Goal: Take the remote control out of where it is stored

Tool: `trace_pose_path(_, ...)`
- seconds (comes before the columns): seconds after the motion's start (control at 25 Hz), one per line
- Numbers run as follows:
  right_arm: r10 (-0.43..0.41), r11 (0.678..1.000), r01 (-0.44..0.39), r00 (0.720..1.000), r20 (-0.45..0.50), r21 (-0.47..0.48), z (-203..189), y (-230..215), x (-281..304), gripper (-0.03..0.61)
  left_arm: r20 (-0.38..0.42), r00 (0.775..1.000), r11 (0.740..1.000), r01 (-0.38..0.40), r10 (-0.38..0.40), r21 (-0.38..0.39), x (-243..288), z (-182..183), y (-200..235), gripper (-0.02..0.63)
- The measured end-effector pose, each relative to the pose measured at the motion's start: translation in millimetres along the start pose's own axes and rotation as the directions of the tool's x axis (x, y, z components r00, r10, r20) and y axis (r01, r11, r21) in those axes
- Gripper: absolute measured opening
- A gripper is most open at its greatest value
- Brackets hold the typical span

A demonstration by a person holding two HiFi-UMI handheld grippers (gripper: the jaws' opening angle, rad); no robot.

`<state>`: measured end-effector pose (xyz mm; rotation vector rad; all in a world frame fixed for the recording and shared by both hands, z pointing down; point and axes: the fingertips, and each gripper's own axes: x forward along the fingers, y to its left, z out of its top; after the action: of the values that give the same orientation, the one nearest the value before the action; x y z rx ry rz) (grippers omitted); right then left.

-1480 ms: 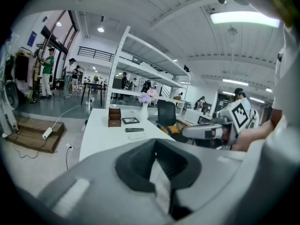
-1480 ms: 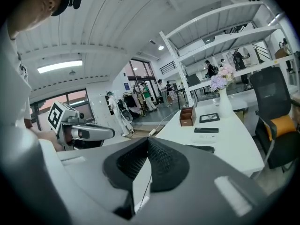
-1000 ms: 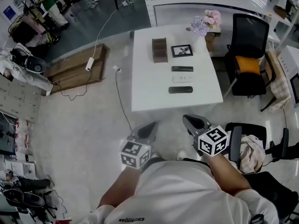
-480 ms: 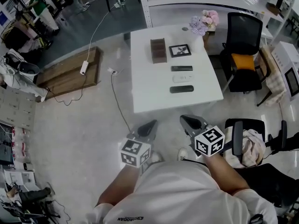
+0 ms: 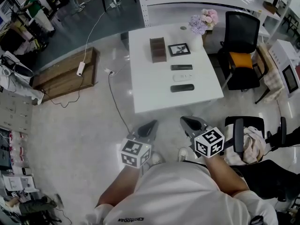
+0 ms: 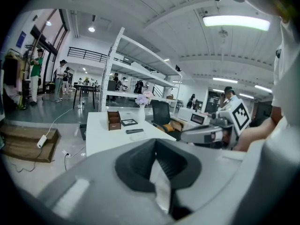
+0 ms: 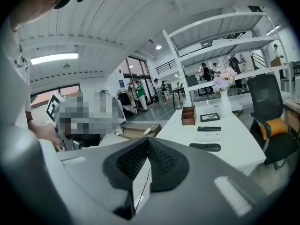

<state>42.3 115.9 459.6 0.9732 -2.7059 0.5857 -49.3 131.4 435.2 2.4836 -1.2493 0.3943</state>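
Across the floor from me stands a white table (image 5: 145,88). On it lie a black remote (image 5: 181,67), a white remote (image 5: 182,78) and a second black remote (image 5: 182,88) in a row. Behind them stand a brown wooden box (image 5: 158,49) and a framed picture (image 5: 179,49). My left gripper (image 5: 149,128) and right gripper (image 5: 192,124) hover over the floor short of the table's near edge, both shut and empty. The right gripper view shows the box (image 7: 188,116) and the three remotes, the nearest black one (image 7: 205,147) foremost.
A vase of flowers (image 5: 205,21) stands at the table's far right corner. Black office chairs (image 5: 241,46) are to the table's right and beside me (image 5: 248,142). A cable (image 5: 117,102) runs over the floor to the left of the table, near wooden boards (image 5: 65,74).
The head view has drifted slightly, so the table sits a little further left and higher in the picture. Both grippers keep their pose and stay shut.
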Motion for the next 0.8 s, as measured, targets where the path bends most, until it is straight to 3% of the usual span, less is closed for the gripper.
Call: trace_pose_path(0.8, -0.023, 1.000, 0.023, 1.000, 0.005, 0.007, -4.1, 7.3, -5.0, 0.005, -0.004, 0.999, 0.999, 0.032, -0.032, 0.026, -8.2, 0.1, -4.3, 0.003)
